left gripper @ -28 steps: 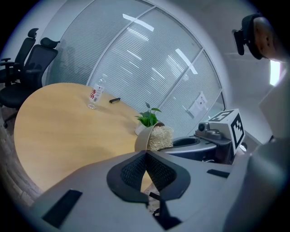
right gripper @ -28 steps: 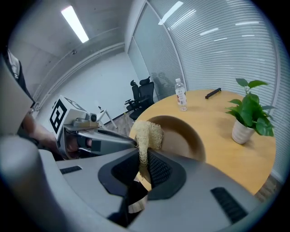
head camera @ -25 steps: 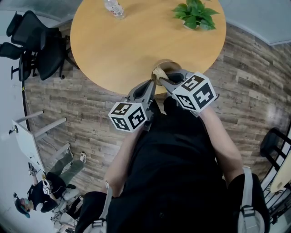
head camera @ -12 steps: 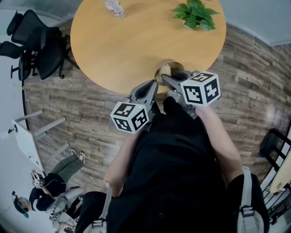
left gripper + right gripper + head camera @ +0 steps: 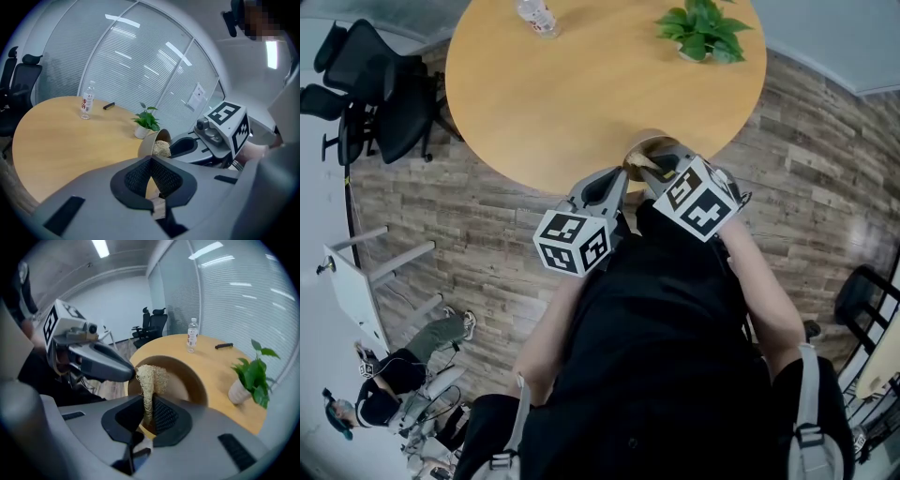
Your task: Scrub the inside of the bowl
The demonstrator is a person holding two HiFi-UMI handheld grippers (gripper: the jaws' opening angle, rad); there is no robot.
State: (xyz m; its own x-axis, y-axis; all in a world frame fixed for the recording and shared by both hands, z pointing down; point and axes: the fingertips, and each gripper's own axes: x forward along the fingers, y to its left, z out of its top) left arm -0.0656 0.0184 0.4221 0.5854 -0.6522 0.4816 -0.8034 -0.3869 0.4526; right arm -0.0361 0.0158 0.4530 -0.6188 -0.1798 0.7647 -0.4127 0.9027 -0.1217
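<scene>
A brown bowl (image 5: 639,148) is tipped on its side at the near edge of the round wooden table (image 5: 553,84). My left gripper (image 5: 617,180) is shut on the bowl's rim (image 5: 151,140), holding it tilted. My right gripper (image 5: 652,165) is shut on a pale loofah scrubber (image 5: 150,378), whose end lies against the inside of the bowl (image 5: 187,376). In the left gripper view the scrubber (image 5: 162,148) shows inside the bowl's mouth, with the right gripper (image 5: 187,146) just behind it. The left gripper (image 5: 98,364) reaches the rim from the left in the right gripper view.
A water bottle (image 5: 534,16) and a potted plant (image 5: 703,28) stand at the table's far side, with a small dark object (image 5: 108,106) near the bottle. Black office chairs (image 5: 370,94) are at the left. A person (image 5: 384,389) crouches on the floor at lower left.
My right gripper has rolled, its marker cube turning and dropping slightly, and the scrubber has shifted inside the bowl. The left gripper and the bowl have barely moved.
</scene>
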